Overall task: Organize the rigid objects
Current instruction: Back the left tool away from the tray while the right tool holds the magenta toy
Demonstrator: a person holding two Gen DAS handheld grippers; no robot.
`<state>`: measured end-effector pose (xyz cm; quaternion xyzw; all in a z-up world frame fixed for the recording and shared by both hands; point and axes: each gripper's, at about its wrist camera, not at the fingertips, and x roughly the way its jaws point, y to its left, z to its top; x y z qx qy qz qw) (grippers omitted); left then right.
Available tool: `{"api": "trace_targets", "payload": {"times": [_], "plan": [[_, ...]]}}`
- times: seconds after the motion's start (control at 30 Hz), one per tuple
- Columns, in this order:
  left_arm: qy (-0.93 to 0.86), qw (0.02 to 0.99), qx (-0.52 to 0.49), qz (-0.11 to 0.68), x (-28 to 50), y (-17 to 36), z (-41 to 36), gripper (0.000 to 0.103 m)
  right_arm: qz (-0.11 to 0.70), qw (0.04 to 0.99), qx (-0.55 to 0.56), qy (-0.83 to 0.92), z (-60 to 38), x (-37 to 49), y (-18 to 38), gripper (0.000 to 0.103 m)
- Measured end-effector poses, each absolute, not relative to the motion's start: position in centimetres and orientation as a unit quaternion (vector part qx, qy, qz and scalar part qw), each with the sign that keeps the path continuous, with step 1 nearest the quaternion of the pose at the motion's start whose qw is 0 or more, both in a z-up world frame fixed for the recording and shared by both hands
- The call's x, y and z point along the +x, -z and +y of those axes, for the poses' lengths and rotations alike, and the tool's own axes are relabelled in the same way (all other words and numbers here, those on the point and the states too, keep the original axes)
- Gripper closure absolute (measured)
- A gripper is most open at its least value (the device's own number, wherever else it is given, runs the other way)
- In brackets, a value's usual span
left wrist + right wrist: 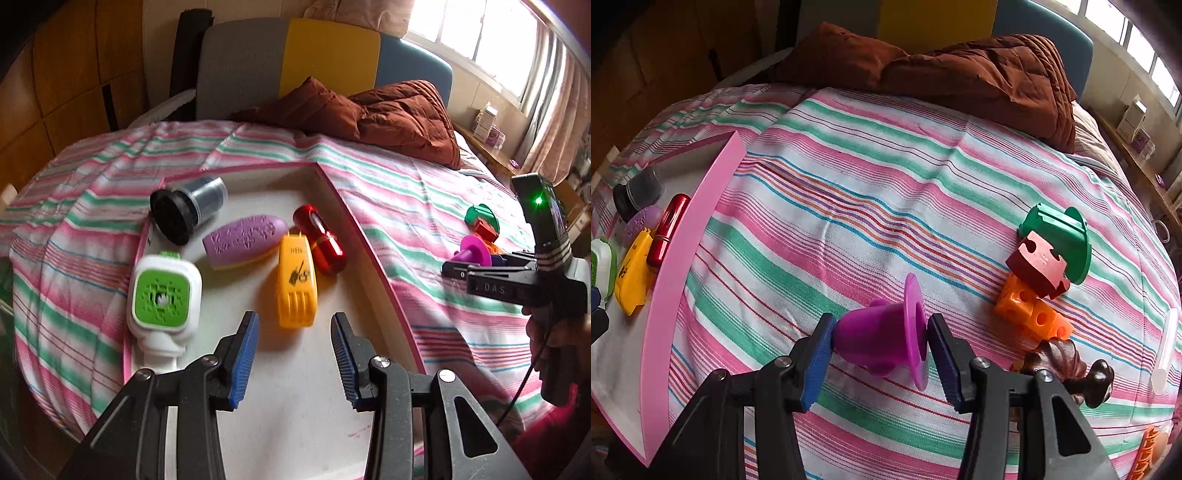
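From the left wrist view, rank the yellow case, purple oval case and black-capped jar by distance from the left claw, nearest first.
1. Yellow case, just ahead of the left claw.
2. Purple oval case, behind it, centre of tray.
3. Black-capped jar, far-left corner.

- A bed under a pink, green and white striped cotton sheet (871, 192).
- A rumpled rust-brown quilted blanket (391, 114) near the grey, yellow and blue padded headboard (288, 62).
- A bright window with beige curtains (554, 107).
- Wooden wall panels (74, 74).
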<state>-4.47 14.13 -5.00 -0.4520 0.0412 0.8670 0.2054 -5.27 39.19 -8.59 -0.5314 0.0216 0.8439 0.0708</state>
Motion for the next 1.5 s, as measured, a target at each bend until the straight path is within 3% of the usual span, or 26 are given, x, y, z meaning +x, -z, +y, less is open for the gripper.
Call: {"api": "trace_targets", "payload": {"times": [0.43,0.73,0.9,1.5], "plan": [[-0.854,0.185,-0.485,0.043,-8.0,7.4,15.3,0.074,0.022,0.071,-0.531,-0.844,39.2,-5.3,8.5,0.052],[-0.855,0.188,-0.482,0.03,-9.5,7.2,15.4,0.074,0.021,0.071,-0.531,-0.844,39.2,-5.3,8.5,0.052],[-0.859,0.181,-0.478,0.031,-8.2,6.8,14.5,0.068,0.02,0.072,-0.531,-0.844,39.2,-5.3,8.5,0.052],[-0.871,0.181,-0.453,0.056,-3.3,4.9,12.2,0.067,0.013,0.074,-0.529,-0.845,39.2,-5.5,8.5,0.052]]}}
